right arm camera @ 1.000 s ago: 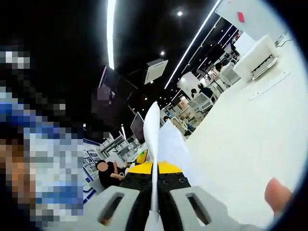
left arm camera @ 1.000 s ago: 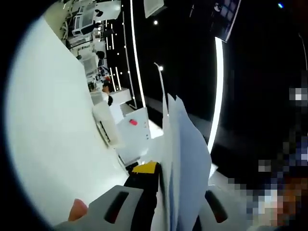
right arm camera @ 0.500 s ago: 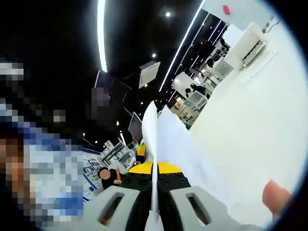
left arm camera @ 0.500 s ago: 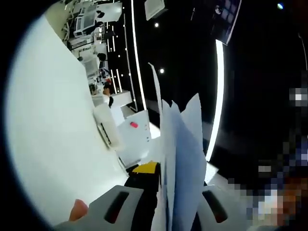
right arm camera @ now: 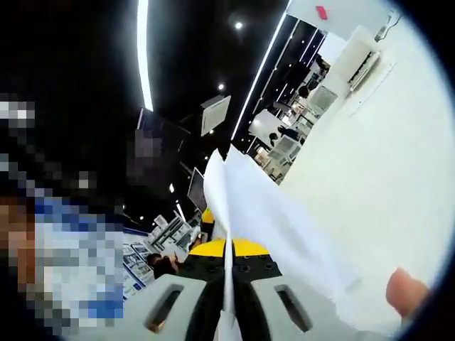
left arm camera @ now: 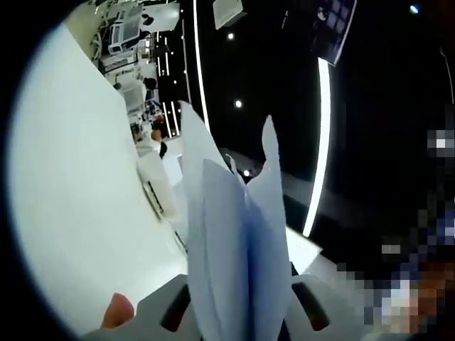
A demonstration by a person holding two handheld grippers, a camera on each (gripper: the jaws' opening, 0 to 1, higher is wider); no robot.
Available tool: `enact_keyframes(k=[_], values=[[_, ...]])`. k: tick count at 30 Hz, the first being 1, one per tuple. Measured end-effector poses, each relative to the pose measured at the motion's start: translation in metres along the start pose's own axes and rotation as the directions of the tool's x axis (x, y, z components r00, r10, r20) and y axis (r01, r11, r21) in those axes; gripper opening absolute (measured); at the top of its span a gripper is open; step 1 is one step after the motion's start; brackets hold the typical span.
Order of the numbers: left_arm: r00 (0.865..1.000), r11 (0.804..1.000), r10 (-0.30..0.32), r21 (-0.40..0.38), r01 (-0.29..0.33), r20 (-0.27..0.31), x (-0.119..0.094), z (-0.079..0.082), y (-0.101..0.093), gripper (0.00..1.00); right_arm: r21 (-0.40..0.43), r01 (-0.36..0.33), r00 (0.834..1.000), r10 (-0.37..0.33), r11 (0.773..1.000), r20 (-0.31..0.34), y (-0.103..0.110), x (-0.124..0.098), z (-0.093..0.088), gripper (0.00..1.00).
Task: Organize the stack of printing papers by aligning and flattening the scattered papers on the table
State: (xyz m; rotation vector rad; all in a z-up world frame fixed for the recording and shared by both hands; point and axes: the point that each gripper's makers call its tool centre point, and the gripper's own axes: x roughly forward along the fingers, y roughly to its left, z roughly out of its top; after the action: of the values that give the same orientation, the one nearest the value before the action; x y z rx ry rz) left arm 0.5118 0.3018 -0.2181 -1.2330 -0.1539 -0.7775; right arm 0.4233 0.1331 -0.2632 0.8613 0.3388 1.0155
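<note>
A stack of white printing papers stands on edge between the jaws of my left gripper, which is shut on it; the sheets fan apart at their tips. In the right gripper view the same papers rise from between the jaws of my right gripper, shut on the stack's edge, and lean toward the white table. The other gripper's yellow and black body sits just beyond the jaws. A fingertip shows at the lower right.
The white table spreads to the left in the left gripper view, with a white box-like machine at its far end. A similar machine stands at the table's far end in the right gripper view. Dark ceiling with light strips behind.
The sheets in the left gripper view have spread and swung left, now covering the yellow part of the other gripper. In the right gripper view the papers lean further toward the table.
</note>
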Motion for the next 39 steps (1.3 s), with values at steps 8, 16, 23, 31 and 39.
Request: enact_keyframes(k=[8,16,23,31,39], values=[[1.000,1.000,-0.003,0.007,0.003,-0.009,0.003,0.001,0.000,0.06,-0.140,-0.016,1.000,0.014,0.990,-0.021,0.000,-0.003,-0.004,0.09],[1.000,1.000,-0.015,0.012,0.015,-0.005,0.001,0.004,-0.006,0.06,-0.341,0.086,0.996,-0.094,0.936,-0.006,-0.021,-0.021,0.019,0.39],[0.999,0.999,-0.030,0.029,0.031,-0.041,0.007,-0.004,-0.014,0.06,-0.397,-0.090,0.992,0.048,0.914,-0.115,0.001,-0.018,0.040,0.40],[0.976,0.990,-0.055,0.113,0.080,-0.211,0.034,-0.025,-0.039,0.06,-0.477,-0.141,0.982,0.059,0.868,-0.182,0.006,-0.008,0.068,0.43],[0.911,0.955,-0.126,0.200,0.219,-0.394,0.064,-0.069,-0.091,0.06,-0.357,-0.258,0.961,0.202,0.898,-0.186,0.016,0.003,0.083,0.43]])
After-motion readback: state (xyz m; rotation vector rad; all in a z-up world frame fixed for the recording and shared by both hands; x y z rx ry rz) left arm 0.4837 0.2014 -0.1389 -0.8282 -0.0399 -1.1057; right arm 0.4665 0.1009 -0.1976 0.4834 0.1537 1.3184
